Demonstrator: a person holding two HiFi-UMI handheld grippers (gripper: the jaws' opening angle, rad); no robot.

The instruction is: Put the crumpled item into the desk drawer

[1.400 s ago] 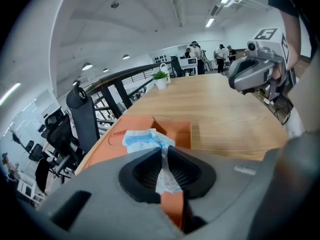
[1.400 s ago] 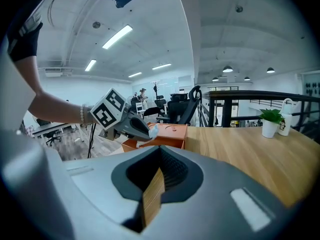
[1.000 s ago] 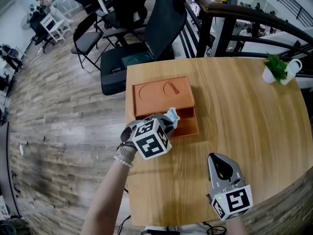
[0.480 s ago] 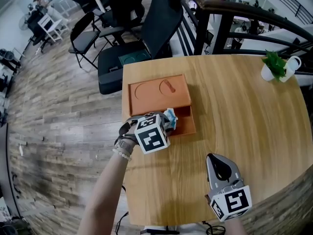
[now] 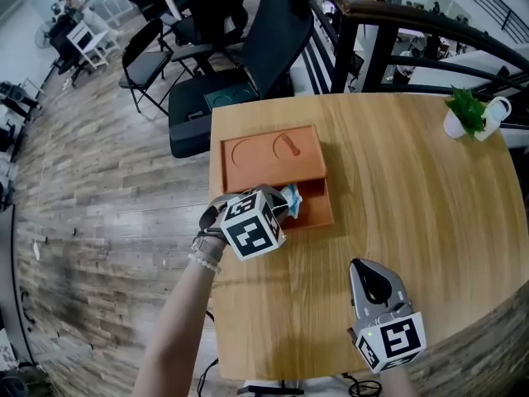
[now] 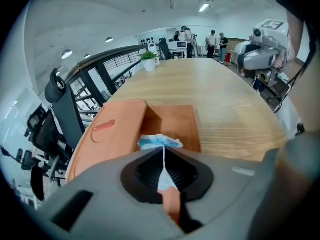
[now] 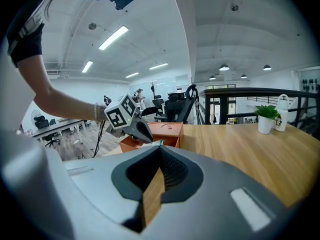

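Closing again after a brief spread, the left gripper [image 6: 163, 149] is pinching a thin white fold of the crumpled item [image 6: 160, 142], its jaws nearly together on it. Against the earlier head views it is sitting in almost the same spot. The white-and-blue wad is still poking out past the jaw tips, over the near end of the open drawer [image 6: 174, 120]; whether it is touching the drawer floor cannot be told. The right gripper [image 5: 360, 265] is staying where it was near the table's front edge, its jaws pressed together with nothing between them.

The drawer is standing pulled out toward the person from an orange box [image 5: 273, 157], which is sitting near the left edge of the round wooden table [image 5: 413, 197]. In the head view the left gripper's marker cube [image 5: 253, 228] is covering the drawer's left part. A small reddish piece [image 5: 287, 145] is lying in a round recess on the box's top. A potted plant [image 5: 463, 114] and a white mug [image 5: 498, 112] are standing just beside each other at the table's far right. A black office chair [image 5: 277, 44] is standing beyond the box, a folding chair [image 5: 147, 66] further left, and a dark railing [image 5: 430, 25] is running behind the table. People [image 6: 210, 38] are standing far off past the table's end.

The cubes are showing black-and-white square patterns, not words.
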